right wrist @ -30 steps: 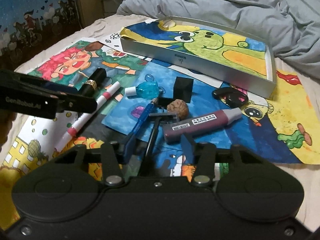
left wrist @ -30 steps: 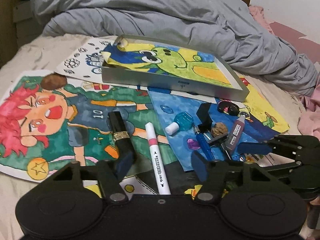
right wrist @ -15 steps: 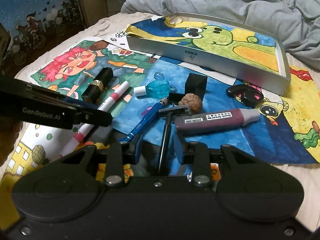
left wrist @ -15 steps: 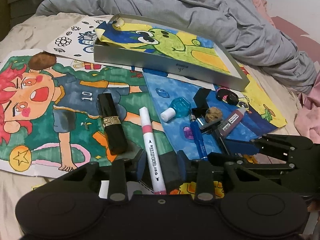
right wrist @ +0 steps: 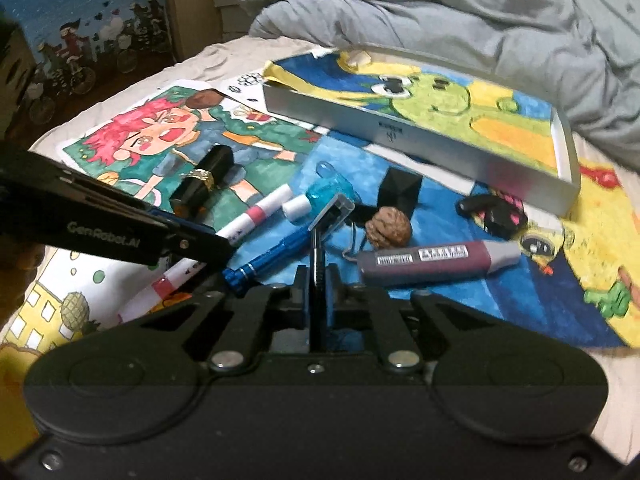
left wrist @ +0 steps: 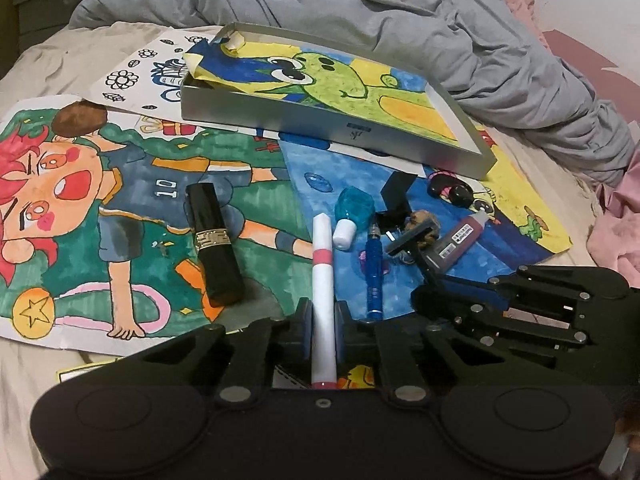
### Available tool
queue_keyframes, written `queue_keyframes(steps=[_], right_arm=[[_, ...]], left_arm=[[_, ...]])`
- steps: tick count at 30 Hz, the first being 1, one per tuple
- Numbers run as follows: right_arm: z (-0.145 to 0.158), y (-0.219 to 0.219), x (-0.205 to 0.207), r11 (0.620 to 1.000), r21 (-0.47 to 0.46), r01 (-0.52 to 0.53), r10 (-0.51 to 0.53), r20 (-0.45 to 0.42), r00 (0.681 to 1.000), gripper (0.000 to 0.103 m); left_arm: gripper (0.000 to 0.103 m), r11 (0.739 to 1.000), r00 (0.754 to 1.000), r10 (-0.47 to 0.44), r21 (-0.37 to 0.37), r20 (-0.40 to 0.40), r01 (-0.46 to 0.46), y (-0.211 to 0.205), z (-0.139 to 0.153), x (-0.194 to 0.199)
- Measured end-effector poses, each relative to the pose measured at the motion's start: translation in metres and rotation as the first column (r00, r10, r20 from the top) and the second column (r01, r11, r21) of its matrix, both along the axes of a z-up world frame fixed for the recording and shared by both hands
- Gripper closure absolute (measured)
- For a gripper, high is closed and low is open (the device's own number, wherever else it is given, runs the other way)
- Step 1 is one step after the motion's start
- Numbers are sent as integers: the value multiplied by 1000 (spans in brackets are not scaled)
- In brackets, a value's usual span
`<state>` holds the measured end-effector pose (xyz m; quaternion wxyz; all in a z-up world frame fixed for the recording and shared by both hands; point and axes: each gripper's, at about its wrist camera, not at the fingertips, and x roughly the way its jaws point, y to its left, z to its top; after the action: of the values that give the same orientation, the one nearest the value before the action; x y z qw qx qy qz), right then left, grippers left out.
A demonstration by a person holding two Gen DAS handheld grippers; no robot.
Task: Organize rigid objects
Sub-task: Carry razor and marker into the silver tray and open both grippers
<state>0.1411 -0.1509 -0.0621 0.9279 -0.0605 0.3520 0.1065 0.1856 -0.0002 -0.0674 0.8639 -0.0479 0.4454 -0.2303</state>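
Note:
My left gripper (left wrist: 323, 320) is closing, and its pads press on the lower part of a white marker with a pink band (left wrist: 323, 264), which lies on the drawings. My right gripper (right wrist: 318, 280) is closing too, clamped on the thin black handle of a razor (right wrist: 332, 212). The razor's grey head sticks up beside the blue pen (right wrist: 272, 256). From the left wrist view the right gripper (left wrist: 420, 296) comes in from the right. In the right wrist view the left gripper (right wrist: 216, 244) reaches in from the left. A silver tray (left wrist: 320, 120) lined with a frog drawing sits behind.
Loose on the drawings lie a black lipstick (left wrist: 214, 236), a teal bottle (left wrist: 354, 212), a walnut (right wrist: 390, 228), a maroon marker (right wrist: 432, 262), a black cube (right wrist: 400, 192) and a black key fob (right wrist: 492, 212). A grey duvet (left wrist: 400, 20) is heaped behind the tray.
Both grippers went from open to shut: the left closed on the white marker, the right on the razor handle. The razor head has tipped upward.

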Motion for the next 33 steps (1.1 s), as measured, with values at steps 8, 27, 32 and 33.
queue_keyframes(steps=[8, 27, 32, 33], right_arm=[[25, 3, -6, 999, -38, -19, 23, 119, 993, 100], [70, -116, 113, 972, 183, 148, -202, 322, 925, 100], [53, -146, 146, 955, 233, 182, -248, 297, 922, 100], [46, -148, 143, 954, 237, 185, -251, 293, 923, 100]], left_arm=[[92, 998, 995, 47, -49, 90, -43, 5, 26, -8], [91, 976, 920, 191, -166, 343, -140, -78, 77, 124], [91, 964, 905, 238, -197, 354, -177, -103, 64, 158], [91, 964, 901, 243, -195, 360, -182, -108, 61, 162]])
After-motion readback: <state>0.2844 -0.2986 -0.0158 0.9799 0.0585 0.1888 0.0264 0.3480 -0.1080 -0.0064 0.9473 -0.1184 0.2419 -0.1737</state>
